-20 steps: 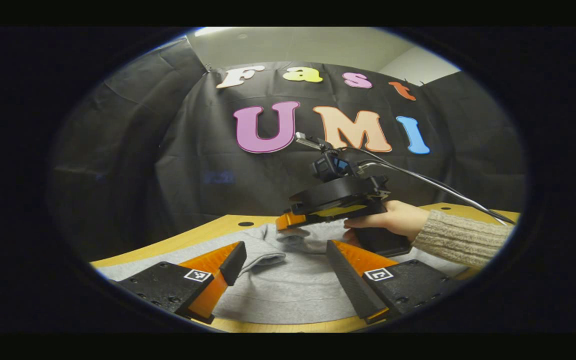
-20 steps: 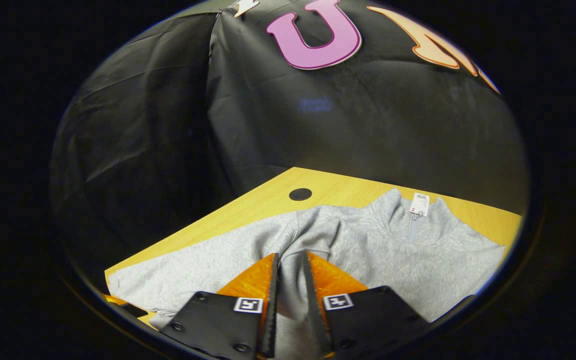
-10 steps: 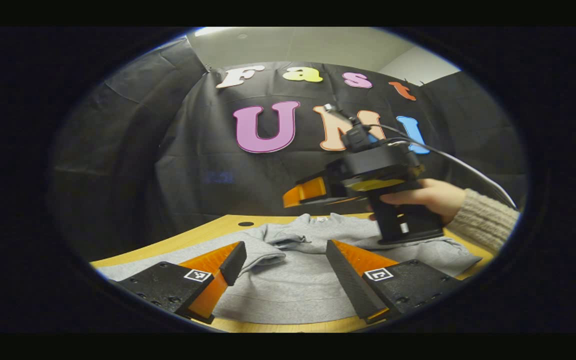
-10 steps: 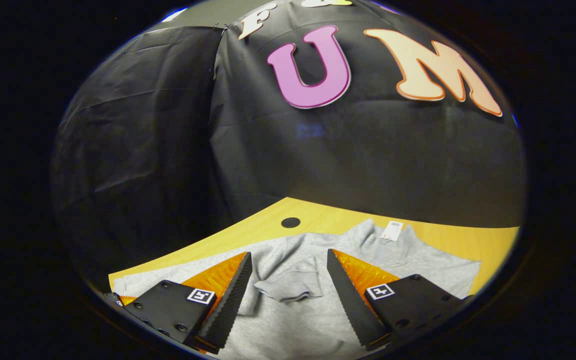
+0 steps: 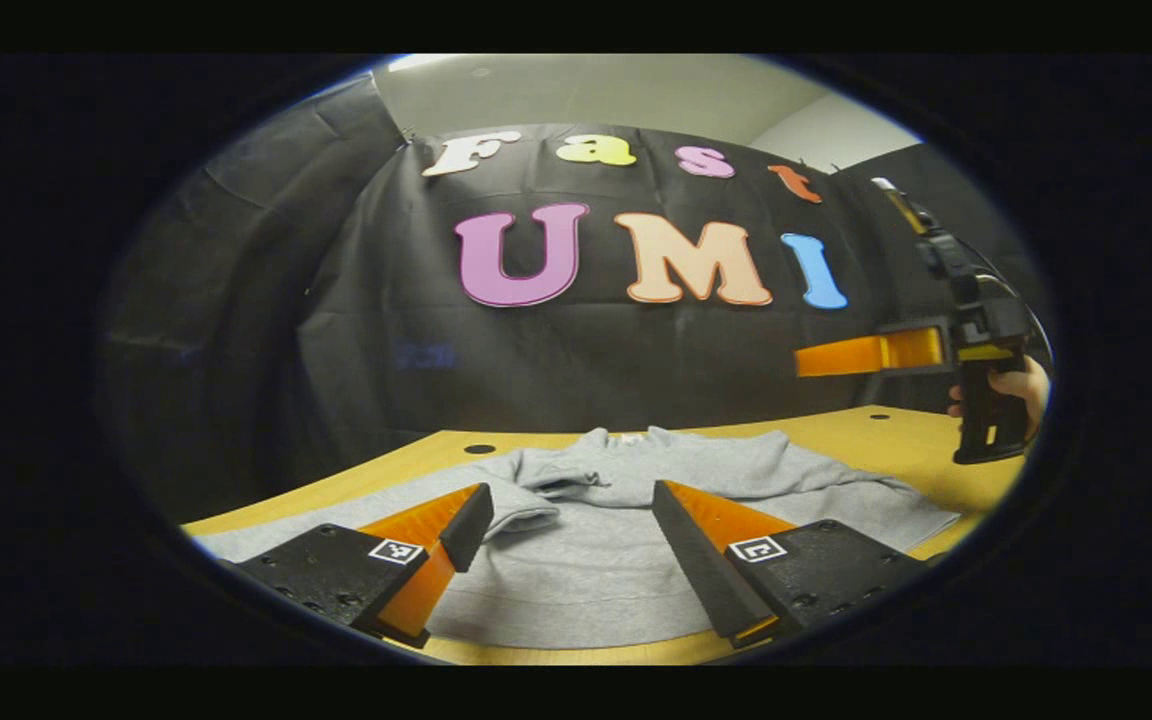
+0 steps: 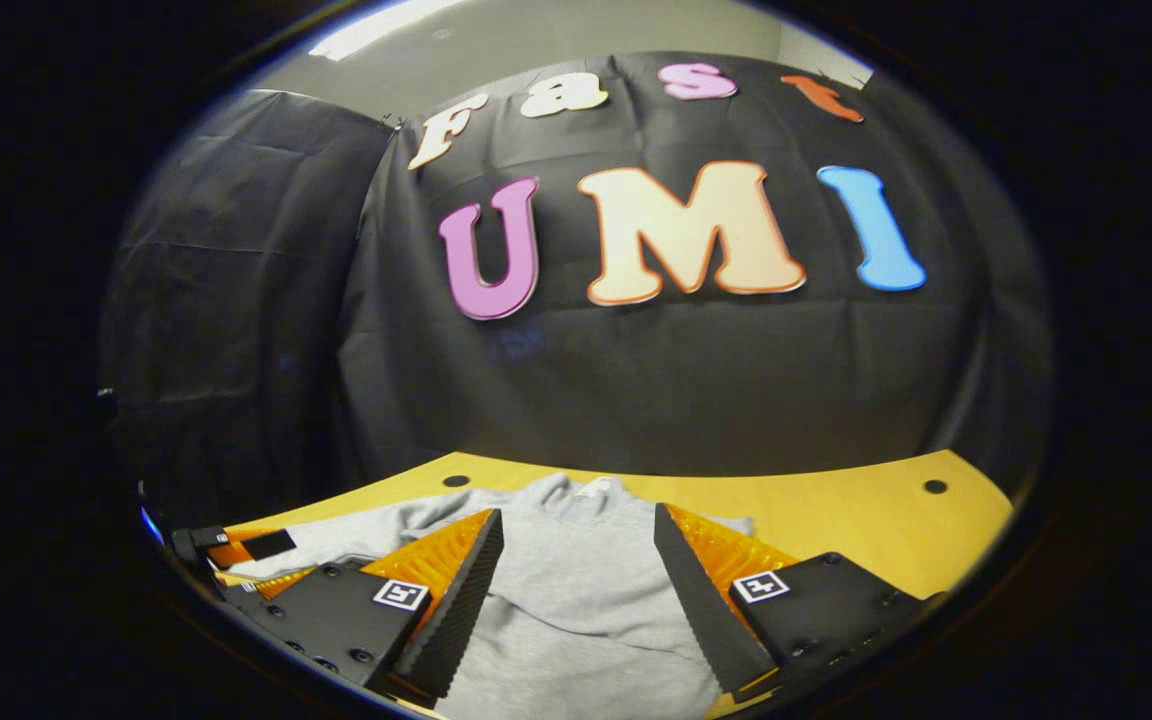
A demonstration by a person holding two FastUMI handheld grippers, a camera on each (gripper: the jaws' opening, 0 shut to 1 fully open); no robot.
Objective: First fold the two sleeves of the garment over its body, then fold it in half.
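My worry is the sleeve (image 5: 526,495) I see folded over the chest: its cuff lies loose and a little rumpled, well in from the table's (image 5: 936,455) left edge, and nothing pins it. If I drag my fingers across the sweater (image 5: 596,570) on the way to the other side, the knit will likely bunch and pull that fold open. The other risk is a shallow pinch on the second sleeve; catch only the top layer and the body lifts with it, skewing the whole thing on the wood. From here I cannot tell how the right sleeve lies, so I would judge that fold as not yet done.

The sweater sits flat in the middle of the table, hem toward the near edge, collar (image 6: 581,490) toward the far edge by the black cloth wall.

My left gripper (image 5: 568,530) hovers low over the hem near the table's near edge, pointing at the collar, fingers spread wide with nothing between them but grey cloth below. My right gripper (image 6: 576,580) is also spread wide and empty; from the left gripper view I see it raised clear above the table's right edge, held level, pointing back across the table, my hand (image 5: 1021,385) wrapped round its handle
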